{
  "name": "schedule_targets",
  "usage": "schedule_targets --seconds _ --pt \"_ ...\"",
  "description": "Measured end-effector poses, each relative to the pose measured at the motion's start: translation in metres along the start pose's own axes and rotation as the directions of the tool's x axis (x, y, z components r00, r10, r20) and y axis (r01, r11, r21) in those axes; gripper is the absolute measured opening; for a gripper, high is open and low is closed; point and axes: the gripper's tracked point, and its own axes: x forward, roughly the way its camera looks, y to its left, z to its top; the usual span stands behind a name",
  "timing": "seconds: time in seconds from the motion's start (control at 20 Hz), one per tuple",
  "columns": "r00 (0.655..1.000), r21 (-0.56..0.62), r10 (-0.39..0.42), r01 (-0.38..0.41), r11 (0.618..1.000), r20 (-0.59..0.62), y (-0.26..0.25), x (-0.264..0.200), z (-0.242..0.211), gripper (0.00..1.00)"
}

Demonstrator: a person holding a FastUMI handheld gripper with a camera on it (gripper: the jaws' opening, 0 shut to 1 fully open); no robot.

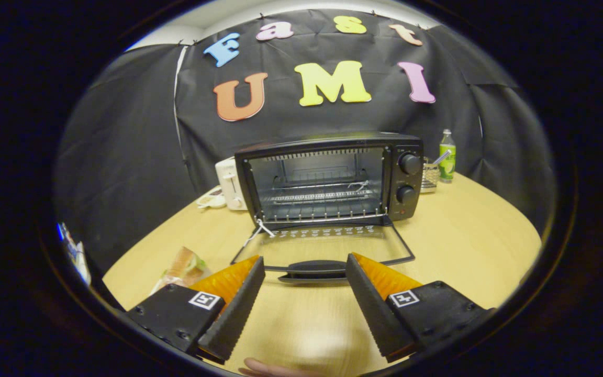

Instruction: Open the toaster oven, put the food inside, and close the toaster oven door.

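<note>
- Toaster oven (327, 178) stood on the wooden table (469, 246), its glass door (327, 243) swung fully down and lying flat toward the gripper.
- Gripper (305, 269) hung released, fingers spread wide, grasping nothing; the door handle (314, 269) lay just ahead, between the tips.
- Wrapped sandwich (183, 267) (the food, apparently) sat on the table beside the left finger, outside the oven.
- White toaster (230, 183) behind the oven's left side; green bottle (447, 155) to its right.

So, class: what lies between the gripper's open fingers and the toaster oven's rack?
In the gripper view, the oven's lowered glass door lies flat between the open gripper and the rack, handle nearest the fingers.
</note>
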Motion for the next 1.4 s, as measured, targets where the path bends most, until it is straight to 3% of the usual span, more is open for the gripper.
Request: schedule_targets --seconds 0.1,0.3,0.65,0.85,0.95,1.05,1.2,1.4 --pt "0.989 0.052 0.136 -0.132 0.990 -0.067 0.029 -0.012 -0.002 1.00" --pt "0.914 0.192 0.368 -0.336 0.922 -0.169 0.073 -0.020 -0.007 0.95" --pt "0.706 0.328 0.567 -0.464 0.823 -0.425 0.110 -0.016 -0.038 0.94" --pt "0.623 0.389 0.601 -0.458 0.799 -0.500 0.119 -0.009 -0.036 0.92" --pt "0.574 0.468 0.645 -0.447 0.763 -0.504 0.128 -0.006 -0.032 0.86" --pt "0.516 0.518 0.661 -0.412 0.750 -0.545 0.129 -0.008 -0.037 0.73" --pt "0.477 0.544 0.659 -0.373 0.751 -0.582 0.132 -0.004 -0.044 0.59" --pt "0.441 0.528 0.637 -0.356 0.771 -0.632 0.135 -0.010 -0.051 0.52"
